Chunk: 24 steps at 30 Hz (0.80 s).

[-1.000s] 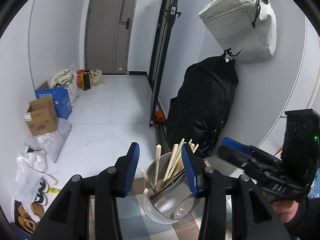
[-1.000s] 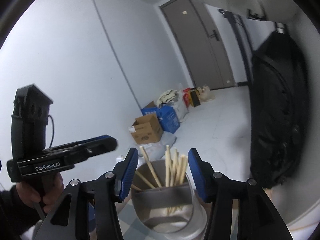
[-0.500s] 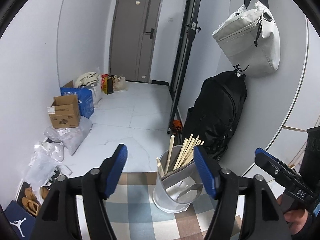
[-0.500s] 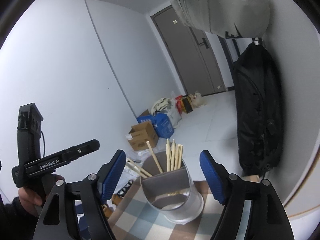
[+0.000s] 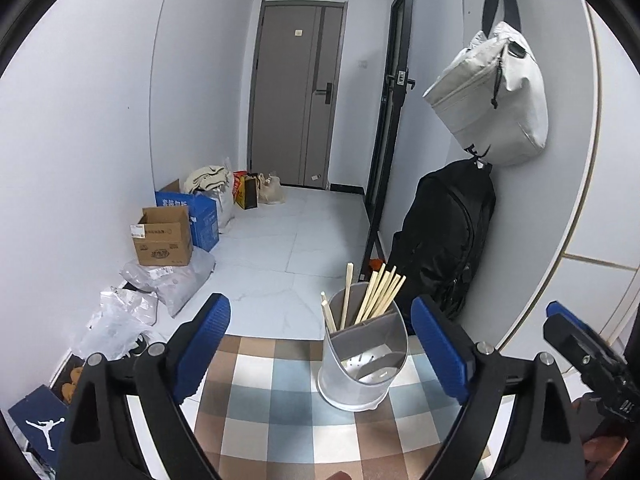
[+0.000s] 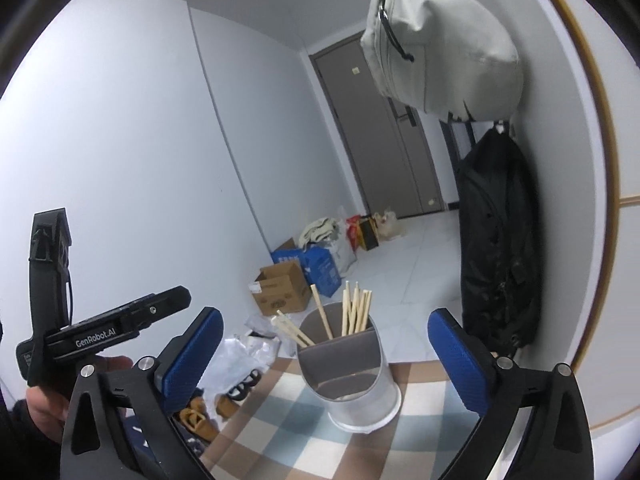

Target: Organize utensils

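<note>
Pulled both grippers back from the utensil holder (image 5: 362, 364) since a second ago: then framed tight between each pair of blue pads, now sat well ahead with checked tablecloth (image 5: 280, 420) showing in front of it. Jaws far narrower then; opening wide on both sides now, nothing between them, nothing held

Left to right, left wrist view: left gripper (image 5: 320, 350) released, left pad clear over the cloth edge, holder right of centre and nearer the right pad, not touching. Chopsticks (image 5: 380, 294) bunched in the rear compartment, long axis near upright, fanned and leaning right; one pair lower at the left rim. Front compartment looked empty, drain holes visible. Right gripper body seen at far right edge, beside and level with the left

Right wrist view: left gripper body at far left in a hand, then right gripper (image 6: 324, 354) released, holder (image 6: 352, 376) almost dead centre between its pads, ahead and slightly below. Chopsticks (image 6: 356, 312) upright at the back, one pair splayed left

Judged right gripper better lined up on the holder; straight-ahead reach, from above along the stick axis. No loose utensils seen on the cloth, so sorting looked done or nearly
</note>
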Each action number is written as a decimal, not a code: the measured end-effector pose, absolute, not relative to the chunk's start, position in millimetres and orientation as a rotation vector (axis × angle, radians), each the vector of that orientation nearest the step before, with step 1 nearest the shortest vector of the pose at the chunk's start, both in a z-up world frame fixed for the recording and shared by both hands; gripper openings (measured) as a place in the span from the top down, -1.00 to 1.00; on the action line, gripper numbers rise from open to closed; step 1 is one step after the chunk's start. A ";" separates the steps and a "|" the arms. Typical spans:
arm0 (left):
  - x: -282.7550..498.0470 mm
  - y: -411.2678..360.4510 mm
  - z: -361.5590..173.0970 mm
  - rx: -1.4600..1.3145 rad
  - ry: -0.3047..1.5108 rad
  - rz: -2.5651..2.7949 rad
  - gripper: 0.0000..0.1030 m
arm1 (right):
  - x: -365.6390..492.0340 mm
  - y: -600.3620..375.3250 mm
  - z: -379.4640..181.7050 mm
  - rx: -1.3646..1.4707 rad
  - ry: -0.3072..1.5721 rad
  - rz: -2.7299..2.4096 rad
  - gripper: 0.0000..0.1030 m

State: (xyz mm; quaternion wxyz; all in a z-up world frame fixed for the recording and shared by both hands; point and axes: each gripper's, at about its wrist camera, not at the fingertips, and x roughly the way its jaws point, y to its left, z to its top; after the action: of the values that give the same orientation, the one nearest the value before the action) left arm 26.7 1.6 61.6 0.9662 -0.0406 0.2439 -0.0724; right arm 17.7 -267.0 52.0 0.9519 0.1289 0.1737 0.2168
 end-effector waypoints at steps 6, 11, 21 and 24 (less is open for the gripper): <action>11.2 1.4 54.1 -0.080 0.469 -0.124 -0.75 | -4.4 -272.1 46.1 0.239 0.315 0.433 -1.00; 0.5 1.7 45.2 -0.071 0.460 -0.106 -0.78 | -19.4 -272.6 33.6 0.221 0.296 0.436 -1.00; -9.3 0.7 11.0 -0.023 0.425 -0.060 -0.92 | -31.9 -271.1 8.5 0.192 0.290 0.433 -1.00; -9.6 0.7 1.4 -0.018 0.425 -0.060 -0.93 | -31.8 -271.7 5.7 0.197 0.285 0.426 -1.00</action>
State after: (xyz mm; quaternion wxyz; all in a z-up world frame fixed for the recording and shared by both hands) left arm -9.6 0.7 1.4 0.9770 -0.0087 0.2108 -0.0299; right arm -31.8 -271.7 5.7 0.9625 0.0972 0.1405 0.2105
